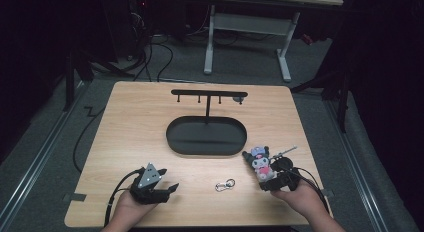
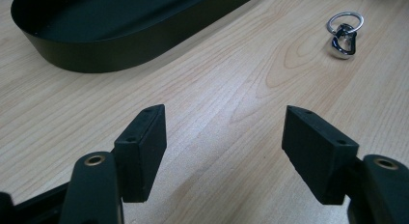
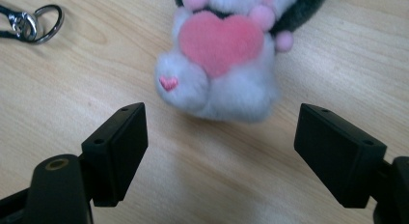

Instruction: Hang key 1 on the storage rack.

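Both of the person's hands come in over the near edge of the counter point(image 1: 125, 122), a pale wood-grain top with rounded corners and wide bare room to the left and behind.

Largest thing on it is the black oval tray point(image 1: 206, 136) at the middle, smooth and matte with a low upright wall; the left gripper view shows that wall curving across its upper left. From the tray's far side rises a thin black post carrying a crossbar rack point(image 1: 209, 94) with short pegs hanging under it, seen in the high view.

Next is the left gripper point(image 1: 170, 190), near the front-left, with a grey three-cornered plate on top and a cable trailing back. Its jaws stand wide apart over bare wood and hold nothing. The right gripper point(image 1: 265, 184) sits at the front-right, close to the counter's right edge; its jaws are also spread wide and empty, just short of the plush toy point(image 1: 261, 162).

That toy lies just right of the tray, soft and fuzzy, white and dark grey. The right gripper view brings out a pink felt heart on its front and a tiny pink heart on one foot.

Smallest is the metal key ring clip point(image 1: 224, 184), shiny, lying on open wood between the two grippers.
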